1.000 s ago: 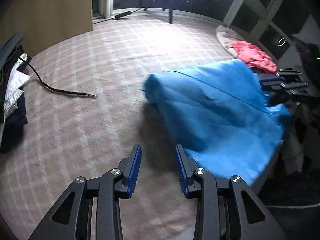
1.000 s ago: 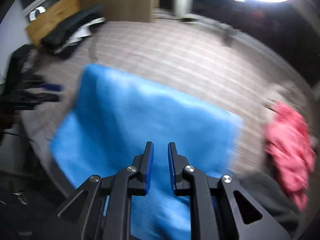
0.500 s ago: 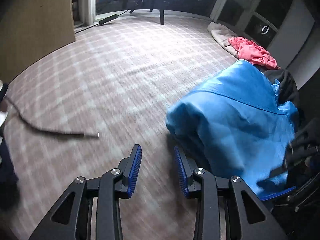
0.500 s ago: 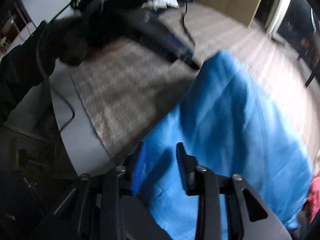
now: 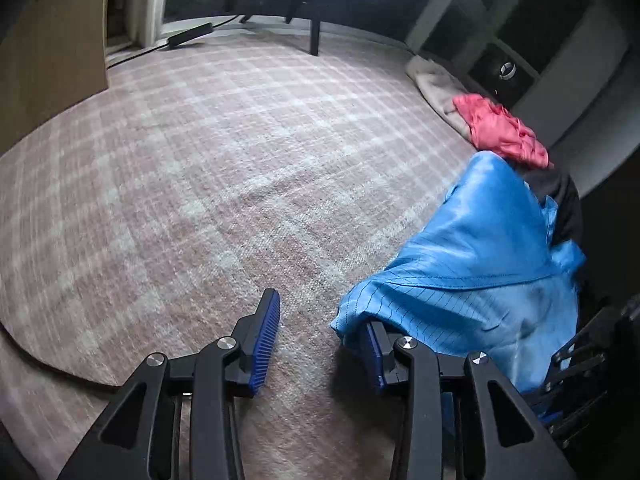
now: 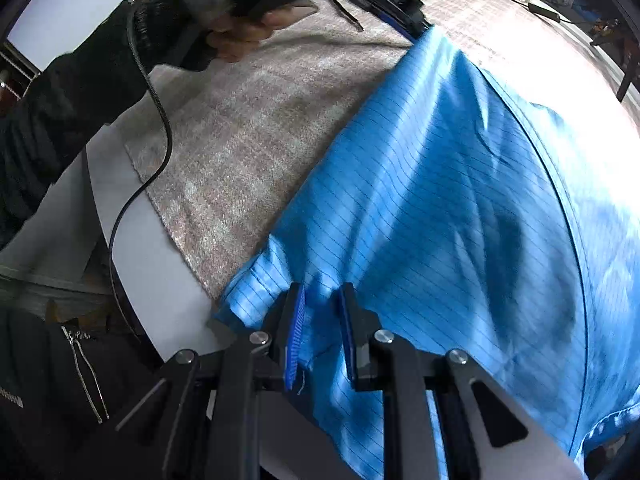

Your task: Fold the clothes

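A shiny blue garment with thin dark stripes lies bunched on the checked cloth at the right of the left wrist view. My left gripper is open, and the garment's near corner drapes over its right finger. In the right wrist view the blue garment fills the right side. My right gripper has its jaws partly apart with a fold of the garment's edge between them; I cannot tell whether they pinch it.
A red garment and a beige one lie at the far right edge, a dark garment behind the blue one. A black cable hangs over the table's white edge. The person's left hand holds the other gripper.
The blue garment has come nearer to my left gripper and now drapes over its right finger. My right gripper has dropped to the garment's near edge, with fabric between its jaws.
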`<state>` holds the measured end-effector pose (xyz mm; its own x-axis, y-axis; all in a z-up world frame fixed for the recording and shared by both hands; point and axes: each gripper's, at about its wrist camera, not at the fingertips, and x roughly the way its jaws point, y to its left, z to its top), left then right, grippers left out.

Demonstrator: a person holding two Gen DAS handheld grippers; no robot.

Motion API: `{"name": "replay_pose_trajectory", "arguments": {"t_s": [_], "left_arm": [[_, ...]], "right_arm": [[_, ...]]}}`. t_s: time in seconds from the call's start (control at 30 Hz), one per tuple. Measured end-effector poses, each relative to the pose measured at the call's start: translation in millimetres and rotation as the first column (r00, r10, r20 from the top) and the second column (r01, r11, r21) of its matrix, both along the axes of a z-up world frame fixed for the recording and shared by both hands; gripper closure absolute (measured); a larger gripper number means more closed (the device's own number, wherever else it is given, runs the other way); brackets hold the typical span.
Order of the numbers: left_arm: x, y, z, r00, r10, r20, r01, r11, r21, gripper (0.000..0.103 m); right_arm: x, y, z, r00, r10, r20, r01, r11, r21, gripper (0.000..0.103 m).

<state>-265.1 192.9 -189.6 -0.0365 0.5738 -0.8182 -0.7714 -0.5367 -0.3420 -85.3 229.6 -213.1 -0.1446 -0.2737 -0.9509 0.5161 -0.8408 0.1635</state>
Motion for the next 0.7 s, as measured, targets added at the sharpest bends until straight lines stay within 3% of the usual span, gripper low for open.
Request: {"name": "replay_pose_trajectory", "arguments": {"t_s": [0.13, 0.23, 0.3, 0.4, 0.53, 0.6, 0.7], "left_arm": [[3.6, -24.8, 3.7, 1.000, 0.012, -0.012, -0.012, 0.999, -0.030, 0.055], [11.3, -49.6, 9.5, 0.996, 0.050, -0.077, -0.057, 0.995, -0.088, 0.059], [12.1, -66.4, 14.0, 0.993, 0.092, -0.074, -0.099, 0.990, -0.096, 0.059], [21.7, -82.2, 30.0, 0.990, 0.130, -0.060, -0.134, 0.989, -0.061, 0.059], [62.0, -73.0, 61.2, 0.997, 0.050, -0.053, -0.047, 0.997, 0.058, 0.059], [80.2, -61.4, 68.1, 0.999, -0.005, -0.035, 0.009, 0.994, 0.110, 0.059], [94.1, -41.2, 56.4, 0.998, -0.053, -0.040, 0.056, 0.996, 0.072, 0.059]], "right_arm": [[-0.7, -2.0, 0.5, 0.999, 0.022, 0.034, -0.022, 1.000, -0.001, 0.085], [-3.8, 4.7, 3.3, 0.996, 0.001, 0.093, 0.003, 0.999, -0.044, 0.085], [-4.4, 9.7, 7.6, 0.994, -0.011, 0.113, 0.018, 0.998, -0.064, 0.085], [-11.2, 28.7, 22.0, 0.990, -0.050, 0.129, 0.066, 0.990, -0.126, 0.085], [-41.6, 76.9, 52.6, 0.988, -0.155, 0.017, 0.155, 0.971, -0.183, 0.085], [-58.7, 108.4, 61.9, 0.970, -0.241, -0.040, 0.230, 0.958, -0.173, 0.085], [-82.6, 152.8, 63.3, 0.933, -0.348, -0.091, 0.332, 0.931, -0.154, 0.085]]}}
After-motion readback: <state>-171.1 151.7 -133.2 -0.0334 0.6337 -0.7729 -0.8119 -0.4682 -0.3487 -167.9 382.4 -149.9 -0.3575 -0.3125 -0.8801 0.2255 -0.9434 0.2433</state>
